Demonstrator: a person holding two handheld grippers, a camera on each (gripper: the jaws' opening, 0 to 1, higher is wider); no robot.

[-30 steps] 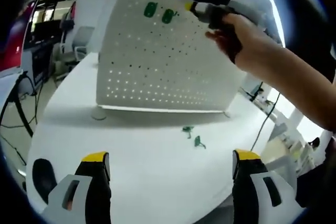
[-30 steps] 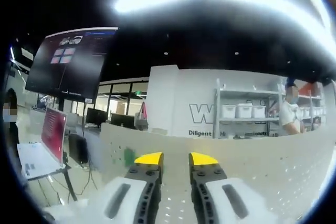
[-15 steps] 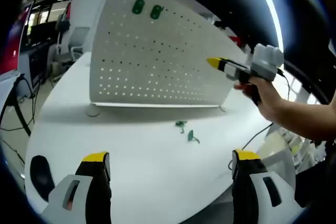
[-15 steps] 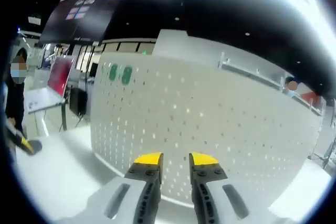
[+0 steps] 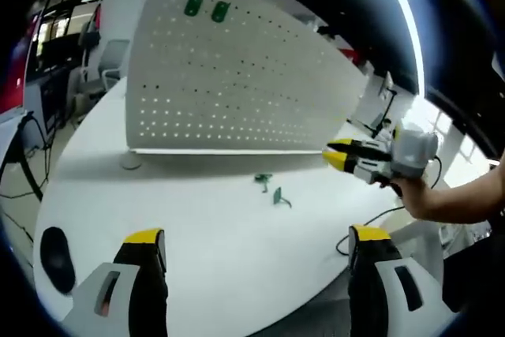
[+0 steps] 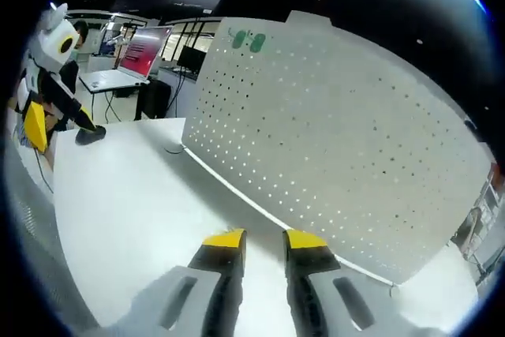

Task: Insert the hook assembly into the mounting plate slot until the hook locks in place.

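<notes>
My left gripper [image 5: 252, 246] hangs over the near edge of the white table [image 5: 197, 226], its yellow-tipped jaws spread wide with nothing between them. My right gripper [image 6: 264, 238] has its jaws drawn close together, a narrow gap between the tips, nothing held that I can see. In the left gripper view it enters from the right [image 5: 341, 153], held in my hand [image 5: 410, 195] just above the table, in front of the panel's right end.

The white perforated mounting plate [image 5: 237, 76] stands upright on the table, tilted slightly back. Two green hooks [image 5: 207, 8] sit side by side in holes near its top left corner; the right gripper view shows the same pair [image 6: 249, 40] at the plate's upper left.

Two loose green hooks [image 5: 271, 189] lie on the table just in front of the plate's base, near each other, well apart from both grippers.

A dark mouse-like object [image 5: 57, 249] rests at the table's left edge. A red laptop screen [image 6: 142, 49] stands on a desk behind.
</notes>
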